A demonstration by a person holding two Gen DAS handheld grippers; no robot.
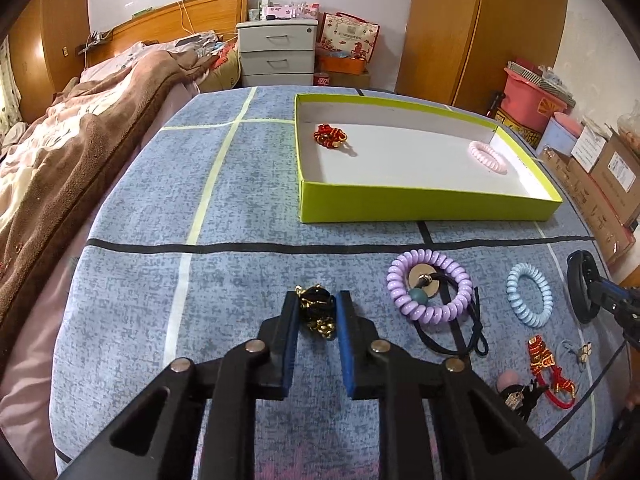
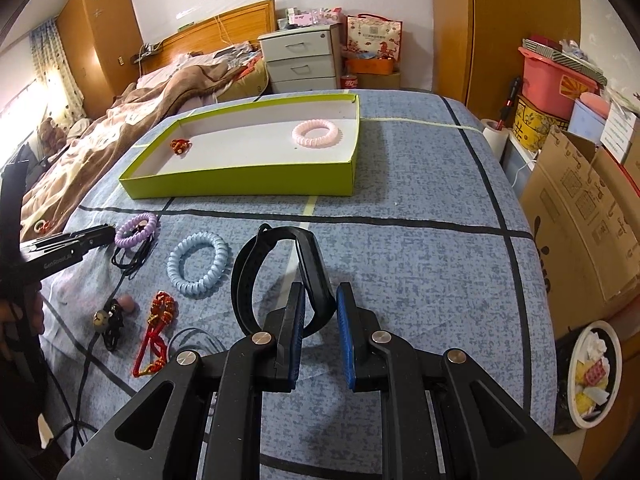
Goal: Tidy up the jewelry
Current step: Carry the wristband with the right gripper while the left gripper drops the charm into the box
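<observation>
Between the left jaws sits the black-and-gold bracelet [image 1: 317, 312], gripped.

Black tool [image 1: 317, 312], blue pads [image 1: 345, 344]

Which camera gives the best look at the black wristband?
The right wrist view: the black rubbery wristband fills the centre, its whole loop visible, clamped between the right gripper fingers. The left wrist view shows only part of that band at the far right edge, distorted and cut by the gripper.
</observation>
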